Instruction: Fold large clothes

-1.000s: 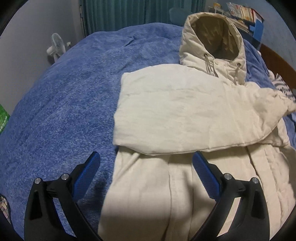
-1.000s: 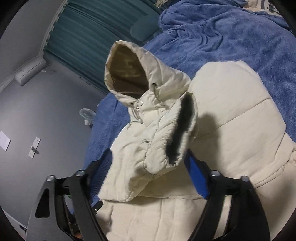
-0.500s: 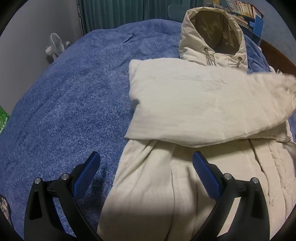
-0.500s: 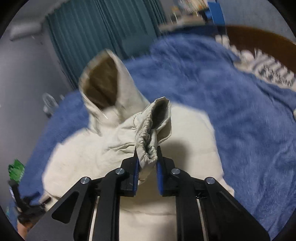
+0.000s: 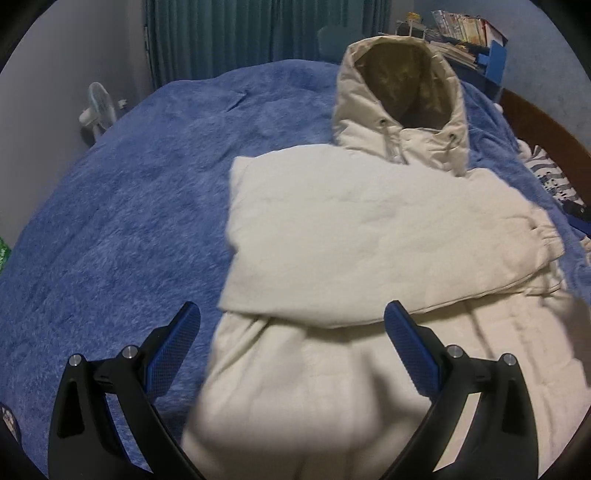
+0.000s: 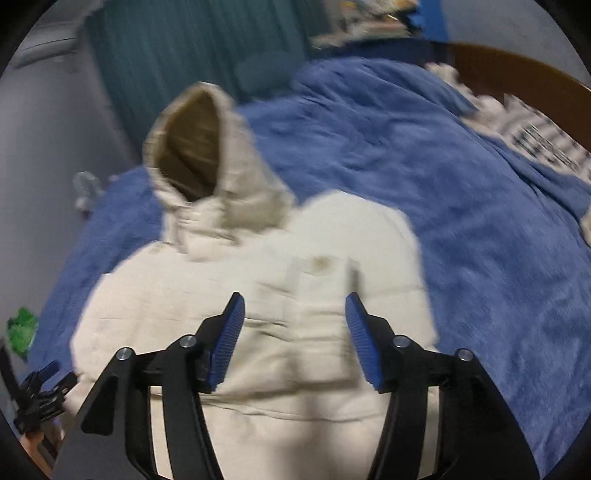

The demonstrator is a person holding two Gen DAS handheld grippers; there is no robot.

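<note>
A cream hooded jacket point(image 5: 354, 236) lies face up on a blue blanket point(image 5: 110, 221), hood point(image 5: 400, 96) at the far end. One sleeve point(image 5: 388, 240) lies folded across the chest, its cuff point(image 5: 546, 240) at the right. My left gripper point(image 5: 291, 339) is open and empty, hovering over the jacket's lower left body. My right gripper point(image 6: 295, 328) is open and empty above the chest of the jacket point(image 6: 258, 314); the hood point(image 6: 207, 158) lies beyond it. The right wrist view is blurred.
Teal curtains point(image 5: 258, 33) hang behind the bed. A small white fan point(image 5: 98, 110) stands at the left wall. A shelf with books point(image 5: 461, 33) and a brown headboard point(image 5: 546, 125) are at the right. A striped cloth point(image 6: 535, 136) lies by the headboard.
My right gripper closed on the sleeve cuff, carried it across the chest, then opened and let it go. The sleeve now lies flat. My left gripper stayed open and shifted slightly.
</note>
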